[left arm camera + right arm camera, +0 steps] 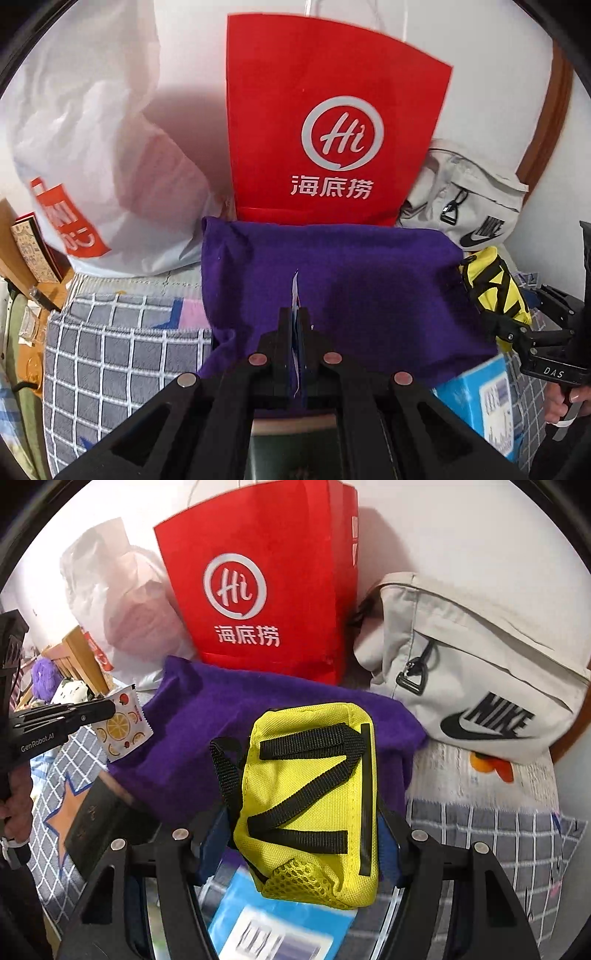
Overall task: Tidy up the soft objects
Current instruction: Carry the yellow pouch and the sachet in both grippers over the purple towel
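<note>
My left gripper [295, 314] is shut on a thin fruit-print sachet [294, 291], seen edge-on here. In the right wrist view the sachet [123, 723] hangs flat from the left gripper [107, 707] at the left edge. My right gripper [306, 834] is shut on a yellow pouch [310, 805] with black straps, its pads pressing both sides. From the left wrist view that pouch [491, 280] and the right gripper [495, 325] show at the right. Both grippers hover over a purple cloth [332, 288] [207, 731] spread on the bed.
A red paper bag [332, 122] [258, 590] stands against the wall behind the cloth. A white plastic bag [92, 147] sits left of it, a grey Nike bag [480, 672] to the right. Below lie a blue box [280, 923], a dark book [103, 827] and checked bedding [110, 362].
</note>
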Available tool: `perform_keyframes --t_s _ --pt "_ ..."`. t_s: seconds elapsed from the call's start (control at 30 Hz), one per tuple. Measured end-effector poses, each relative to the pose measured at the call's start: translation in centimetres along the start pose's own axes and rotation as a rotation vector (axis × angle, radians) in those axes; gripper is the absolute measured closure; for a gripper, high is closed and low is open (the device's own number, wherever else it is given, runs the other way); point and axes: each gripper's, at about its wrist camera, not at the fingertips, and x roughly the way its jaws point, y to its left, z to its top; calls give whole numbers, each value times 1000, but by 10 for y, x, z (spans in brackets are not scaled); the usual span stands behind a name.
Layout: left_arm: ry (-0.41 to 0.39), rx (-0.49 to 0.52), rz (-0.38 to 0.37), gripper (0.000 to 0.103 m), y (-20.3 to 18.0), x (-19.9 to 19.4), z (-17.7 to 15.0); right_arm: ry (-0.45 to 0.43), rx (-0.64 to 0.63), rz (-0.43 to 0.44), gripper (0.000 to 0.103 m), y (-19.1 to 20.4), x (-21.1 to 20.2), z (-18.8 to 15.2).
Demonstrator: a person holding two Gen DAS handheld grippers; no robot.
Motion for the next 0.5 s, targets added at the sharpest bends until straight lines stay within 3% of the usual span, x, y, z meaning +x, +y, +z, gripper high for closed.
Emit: perform_keyframes --t_s 0.5 --pt "80 -15 -29 99 4 68 33 112 -23 27 36 -23 75 22"
